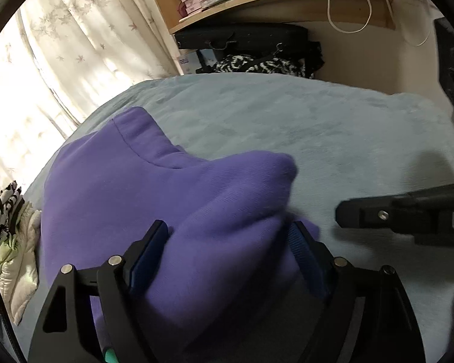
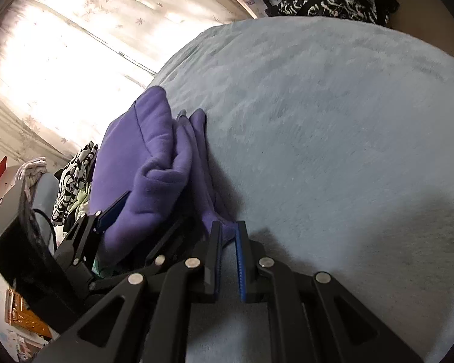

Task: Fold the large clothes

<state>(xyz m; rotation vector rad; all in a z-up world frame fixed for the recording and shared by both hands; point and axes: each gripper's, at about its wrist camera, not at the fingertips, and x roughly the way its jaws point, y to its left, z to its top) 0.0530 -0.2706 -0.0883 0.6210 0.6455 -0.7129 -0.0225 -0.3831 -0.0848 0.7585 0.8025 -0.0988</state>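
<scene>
A purple sweatshirt [image 1: 154,199] lies bunched on the bed [image 1: 317,121], toward its window-side edge, on a pale blue fleece cover. The left tool [image 1: 230,236] has a thick fold of the sweatshirt between its two fingers; the blue pads press against the cloth on both sides, so it is gripping the garment with its jaws held wide by the bulk of fabric. In the right wrist view the same sweatshirt [image 2: 154,163] rises in a crumpled heap, with the left tool [image 2: 130,211] clamped into its near end. The right tool [image 2: 228,239] sits just beside that heap, on its bed-centre side, fingers nearly together with only a narrow gap; a small purple edge of the garment lies at its fingertips, but whether the pads pinch it cannot be told. A black-and-white patterned cloth [image 1: 3,211] lies at the bed's window-side edge beyond the sweatshirt.
</scene>
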